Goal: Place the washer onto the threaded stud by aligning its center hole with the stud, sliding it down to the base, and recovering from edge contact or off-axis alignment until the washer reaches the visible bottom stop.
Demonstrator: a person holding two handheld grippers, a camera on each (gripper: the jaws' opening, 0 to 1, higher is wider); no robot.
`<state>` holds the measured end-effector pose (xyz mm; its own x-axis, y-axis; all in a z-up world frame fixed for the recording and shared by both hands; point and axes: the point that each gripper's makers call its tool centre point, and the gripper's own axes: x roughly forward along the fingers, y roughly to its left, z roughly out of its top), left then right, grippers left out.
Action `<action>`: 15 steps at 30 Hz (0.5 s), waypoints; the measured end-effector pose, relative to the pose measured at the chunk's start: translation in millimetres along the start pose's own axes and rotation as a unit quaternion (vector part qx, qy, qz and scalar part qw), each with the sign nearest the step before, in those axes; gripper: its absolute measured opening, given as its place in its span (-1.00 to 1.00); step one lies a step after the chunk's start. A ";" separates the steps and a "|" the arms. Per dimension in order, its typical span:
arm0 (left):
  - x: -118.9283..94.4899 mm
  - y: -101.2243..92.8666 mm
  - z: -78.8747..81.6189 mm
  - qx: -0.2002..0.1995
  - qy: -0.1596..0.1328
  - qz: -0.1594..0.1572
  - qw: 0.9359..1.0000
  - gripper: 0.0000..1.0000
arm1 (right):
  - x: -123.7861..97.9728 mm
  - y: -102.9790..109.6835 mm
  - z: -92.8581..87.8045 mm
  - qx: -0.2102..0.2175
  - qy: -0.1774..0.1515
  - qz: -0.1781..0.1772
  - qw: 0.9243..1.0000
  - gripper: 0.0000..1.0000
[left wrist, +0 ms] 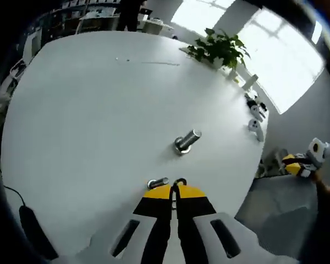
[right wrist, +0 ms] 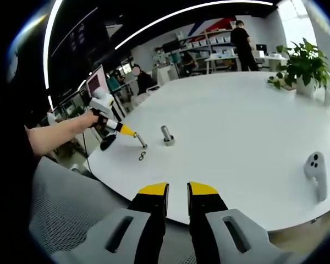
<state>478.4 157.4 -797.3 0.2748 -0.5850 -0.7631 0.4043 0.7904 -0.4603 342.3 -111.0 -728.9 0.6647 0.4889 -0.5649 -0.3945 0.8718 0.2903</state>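
A short metal threaded stud [left wrist: 186, 142] [right wrist: 166, 135] stands on its round base near the middle of the white table [left wrist: 99, 110] [right wrist: 236, 110]. My left gripper [left wrist: 175, 188] [right wrist: 133, 133] hovers just in front of it with its jaws together. A small washer ring [left wrist: 180, 181] sits right at the tips; I cannot tell whether it is pinched. A short metal pin [left wrist: 157, 182] [right wrist: 141, 142] lies beside the tips. Small rings [right wrist: 142, 157] rest on the table under that gripper. My right gripper [right wrist: 177, 191] [left wrist: 303, 164] is held off the table's edge, open with nothing between its fingers.
A potted plant [left wrist: 220, 49] [right wrist: 302, 66] stands at the far edge. White hand controllers [left wrist: 256, 125] [right wrist: 314, 168] lie near the table's rim. A black cable and plug [left wrist: 30, 223] lie at the near left. A grey mesh chair [right wrist: 60, 209] is below the table edge. People stand at shelves behind.
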 end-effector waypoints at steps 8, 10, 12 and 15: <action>-1.5 6.2 5.9 -0.068 -0.002 -0.008 0.998 -1.00 | 0.0 -0.1 -0.2 0.000 0.000 0.001 1.000 -0.68; -0.1 6.1 4.8 -0.067 0.002 -0.006 0.998 -1.00 | 0.0 0.3 -0.2 0.000 0.000 0.001 1.000 -0.68; 2.0 6.2 3.3 -0.080 0.010 -0.009 0.997 -1.00 | -0.2 0.4 0.2 0.000 0.000 0.001 1.000 -0.68; 5.7 6.9 4.1 -0.079 0.014 -0.010 0.997 -1.00 | -0.2 0.3 0.4 0.001 -0.001 0.000 1.000 -0.68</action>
<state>486.4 158.7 -803.0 0.2435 -0.5972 -0.7643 0.2657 0.7989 -0.5396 342.3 -110.9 -728.4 0.6660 0.4896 -0.5627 -0.3942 0.8715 0.2917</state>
